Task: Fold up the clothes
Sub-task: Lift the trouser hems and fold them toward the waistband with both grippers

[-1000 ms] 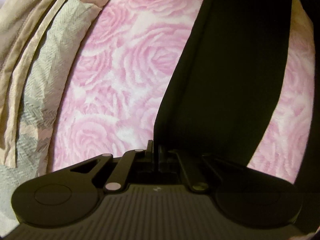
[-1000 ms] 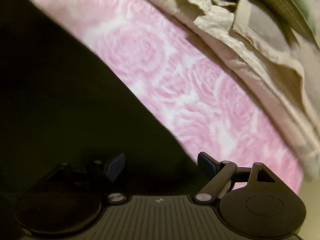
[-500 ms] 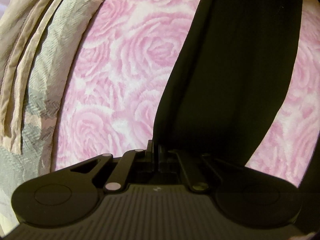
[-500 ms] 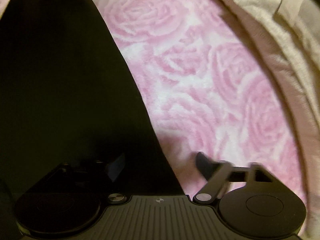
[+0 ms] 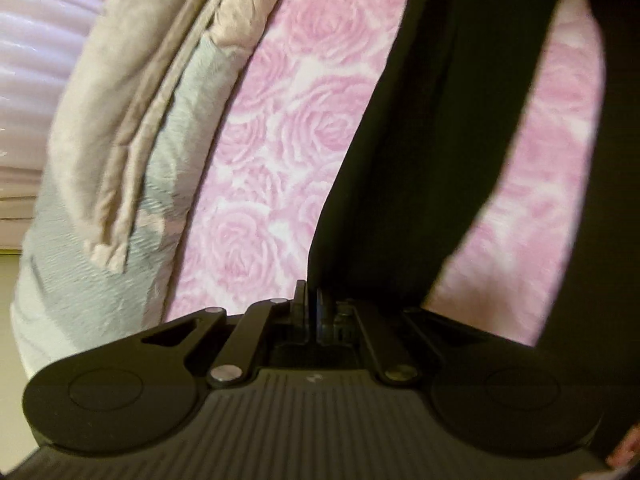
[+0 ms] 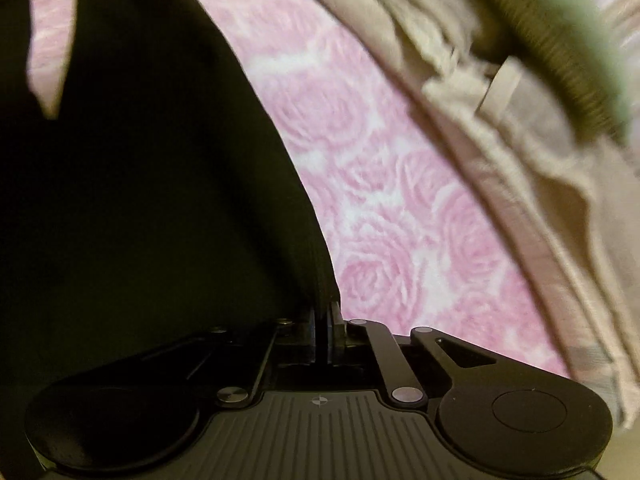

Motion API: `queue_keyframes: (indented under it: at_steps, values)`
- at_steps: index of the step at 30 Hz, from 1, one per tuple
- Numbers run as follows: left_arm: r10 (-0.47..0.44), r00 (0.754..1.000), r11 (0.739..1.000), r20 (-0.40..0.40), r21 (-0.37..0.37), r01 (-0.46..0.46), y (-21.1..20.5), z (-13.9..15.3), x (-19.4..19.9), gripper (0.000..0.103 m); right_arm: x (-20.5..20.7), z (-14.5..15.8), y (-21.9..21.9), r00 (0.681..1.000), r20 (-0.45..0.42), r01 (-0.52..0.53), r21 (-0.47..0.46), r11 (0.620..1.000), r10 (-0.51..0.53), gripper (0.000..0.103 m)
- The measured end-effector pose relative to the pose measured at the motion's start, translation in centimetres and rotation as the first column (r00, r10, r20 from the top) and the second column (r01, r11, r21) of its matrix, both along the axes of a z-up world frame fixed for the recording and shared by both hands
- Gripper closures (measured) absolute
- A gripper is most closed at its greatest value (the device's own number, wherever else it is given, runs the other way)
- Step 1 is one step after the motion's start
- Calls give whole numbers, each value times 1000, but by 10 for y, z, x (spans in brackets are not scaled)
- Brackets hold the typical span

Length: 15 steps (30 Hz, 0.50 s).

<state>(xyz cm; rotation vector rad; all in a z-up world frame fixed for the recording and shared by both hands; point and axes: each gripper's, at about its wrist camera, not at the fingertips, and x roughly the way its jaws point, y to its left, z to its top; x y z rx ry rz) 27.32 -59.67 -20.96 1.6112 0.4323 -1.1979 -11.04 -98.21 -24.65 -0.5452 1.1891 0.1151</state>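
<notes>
Black garment [image 5: 432, 168] hangs clamped in both the left claw [image 5: 311, 304] and right claw [image 6: 323, 320] above the rose-patterned sheet [image 5: 280, 152]

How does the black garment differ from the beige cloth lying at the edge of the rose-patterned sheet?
The black garment is plain and dark, while the beige cloth is pale and textured. The black garment is pinched in both tools, left and right; the beige cloth lies bunched and untouched. Both are soft fabric.
</notes>
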Motion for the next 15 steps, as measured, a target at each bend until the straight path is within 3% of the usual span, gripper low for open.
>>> queue_keyframes:
  at_steps: [4,8,15]
  values:
    - [12,1000,1000,-9,-23,-12,56,30,-45,102,-65,24,50,997,75,-2,-43,999,5,100]
    - [4,999,1000,-52,3,-4,116,32,-91,102,-132,25,108,997,80,28,-60,998,-23,100]
    - [-124,983,986,-138,97,138,207,-34,-153,102,-199,-44,187,989,1,148,-72,986,-148,100]
